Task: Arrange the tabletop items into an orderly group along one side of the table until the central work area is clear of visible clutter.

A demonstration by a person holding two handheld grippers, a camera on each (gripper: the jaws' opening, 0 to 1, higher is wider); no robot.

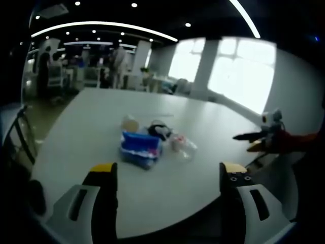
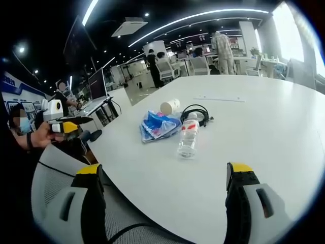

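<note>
Water bottle (image 2: 188,135) lying straight ahead of the spread-jawed right gripper (image 2: 165,178), long axis pointing away; left gripper (image 1: 167,175) likewise agape, farther off.

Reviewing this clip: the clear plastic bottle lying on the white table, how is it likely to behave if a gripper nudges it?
The plastic bottle lies on its side, so a sideways nudge would probably roll it across the smooth table. It looks clear and nearly empty, so likely light and easy to squash. The black cable beside it might stop it rolling that way.
</note>
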